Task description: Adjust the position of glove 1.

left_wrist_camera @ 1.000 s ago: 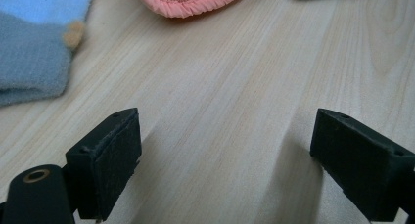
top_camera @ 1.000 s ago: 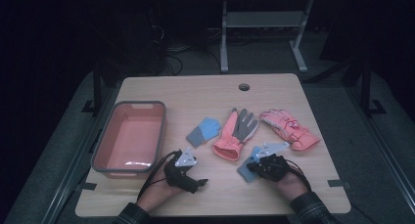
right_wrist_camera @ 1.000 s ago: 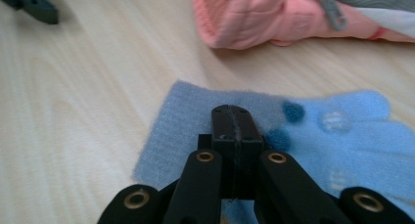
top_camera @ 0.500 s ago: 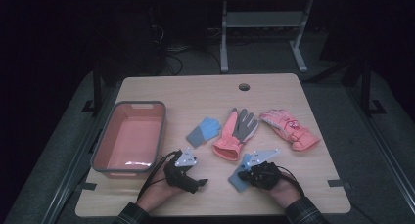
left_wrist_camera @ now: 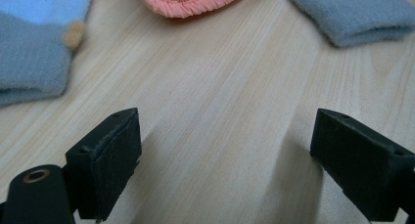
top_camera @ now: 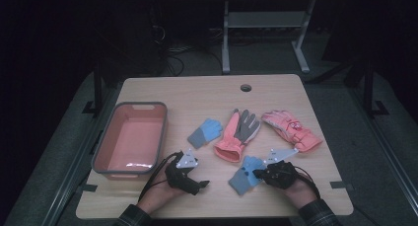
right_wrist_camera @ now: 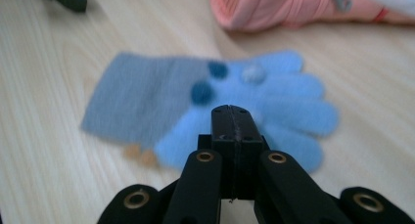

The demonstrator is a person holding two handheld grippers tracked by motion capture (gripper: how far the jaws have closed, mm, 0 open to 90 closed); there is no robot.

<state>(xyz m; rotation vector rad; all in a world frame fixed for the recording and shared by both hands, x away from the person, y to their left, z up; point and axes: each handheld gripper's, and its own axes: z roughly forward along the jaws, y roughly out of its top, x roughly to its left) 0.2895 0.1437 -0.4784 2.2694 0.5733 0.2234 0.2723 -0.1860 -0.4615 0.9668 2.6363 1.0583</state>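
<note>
Tabletop (top_camera: 197, 95): blue glove (top_camera: 243, 174) lies diagonal, fingers up-right.

Both grippers are black all over. The left gripper (top_camera: 203, 184) carries a grey three-cornered plate on top, with a black cable looping back from it. The right gripper (right_wrist_camera: 232, 117) has flat padded jaws and brass-ringed pivot holes on its links. Dark plaid sleeve cuffs at both wrists.

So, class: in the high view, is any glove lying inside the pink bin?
No: the pink bin holds no glove; all four gloves lie on the table to its right.
</note>
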